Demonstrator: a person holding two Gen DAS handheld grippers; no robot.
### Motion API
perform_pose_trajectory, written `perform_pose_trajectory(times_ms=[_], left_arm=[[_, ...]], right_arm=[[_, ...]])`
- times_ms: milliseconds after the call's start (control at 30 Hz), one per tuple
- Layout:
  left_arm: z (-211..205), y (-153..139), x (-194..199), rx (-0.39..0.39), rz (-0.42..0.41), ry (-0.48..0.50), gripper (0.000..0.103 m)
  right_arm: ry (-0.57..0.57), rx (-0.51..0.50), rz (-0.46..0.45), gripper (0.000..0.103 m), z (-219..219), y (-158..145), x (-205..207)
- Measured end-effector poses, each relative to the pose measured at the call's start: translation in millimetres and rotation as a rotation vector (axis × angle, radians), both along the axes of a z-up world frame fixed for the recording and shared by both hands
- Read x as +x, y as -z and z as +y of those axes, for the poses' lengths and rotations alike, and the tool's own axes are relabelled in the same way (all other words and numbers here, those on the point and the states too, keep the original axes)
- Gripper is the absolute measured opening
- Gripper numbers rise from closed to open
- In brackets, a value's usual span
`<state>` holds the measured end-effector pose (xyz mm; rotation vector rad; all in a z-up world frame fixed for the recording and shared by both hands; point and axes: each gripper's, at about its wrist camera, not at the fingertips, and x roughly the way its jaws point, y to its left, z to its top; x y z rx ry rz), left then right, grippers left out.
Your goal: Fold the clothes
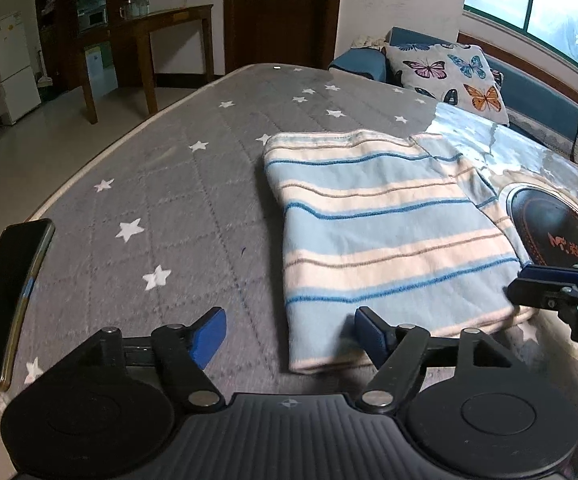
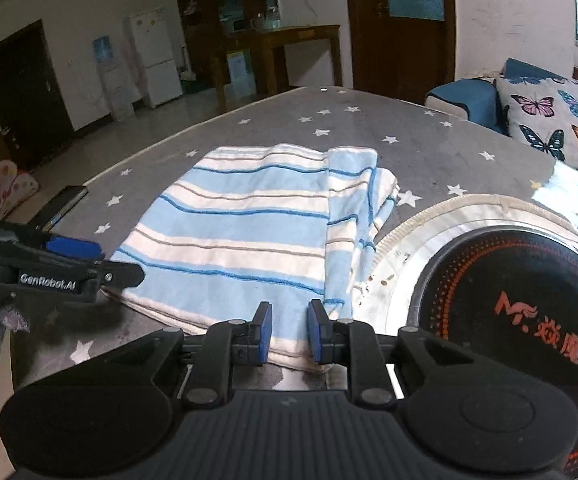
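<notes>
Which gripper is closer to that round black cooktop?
Right. The right gripper hangs over the striped garment's near edge, beside the cooktop; the left gripper is at the garment's far corner.

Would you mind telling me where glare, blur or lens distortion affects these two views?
Left wrist view: strong window glare washes out the glossy tabletop behind the striped garment; the fisheye bows the table edge, and the garment's near edge looks slightly soft. Right wrist view: dimmer; a bright reflection sits at the table's far right beside the round cooktop; the walls curve.
</notes>
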<state>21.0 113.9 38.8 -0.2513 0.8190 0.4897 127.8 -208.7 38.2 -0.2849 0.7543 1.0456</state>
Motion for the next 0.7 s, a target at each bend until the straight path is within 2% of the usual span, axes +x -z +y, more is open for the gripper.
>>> perform_pose_trajectory(times_ms=[67,133,167,200,267,400,467,500,633,667,700], left_arm=[[-2,-1,-3,0.004,0.002,-0.005,0.084],[-5,-2,-7,0.02,0.001,-0.005,0.09],[-7,-3,-9,0.024,0.0,-0.003,0.092],[-9,-3,-10,0.025,0.0,0.0,0.093],[-13,-2,-12,0.026,0.003,0.002,0.095],[-20,-2,-19,0.043,0.005,0.0,0.097],[-22,-2,-22,0.044,0.003,-0.001,0.099],[-23,-2,-24,0.044,0.001,0.0,0.1],[-29,-3,-32,0.053,-0.014,-0.001,0.103],[-29,-4,-34,0.052,-0.016,-0.004,0.103],[-31,-4,-35,0.053,-0.018,-0.005,0.103]], right_arm=[[0.007,0.003,-0.011,0.02,-1,-2,-3],[0.009,0.01,-0.023,0.028,-4,-4,-8],[0.011,0.017,-0.022,0.036,-5,-5,-10],[0.012,0.024,-0.021,0.041,-7,-6,-12],[0.019,0.03,-0.025,0.044,-10,-5,-18],[0.029,0.036,-0.037,0.061,-14,-4,-29],[0.038,0.035,-0.044,0.066,-17,-4,-34],[0.044,0.035,-0.046,0.072,-19,-3,-36],[0.061,0.042,-0.042,0.077,-26,-1,-41],[0.067,0.041,-0.041,0.083,-27,0,-42],[0.073,0.04,-0.039,0.085,-29,0,-43]])
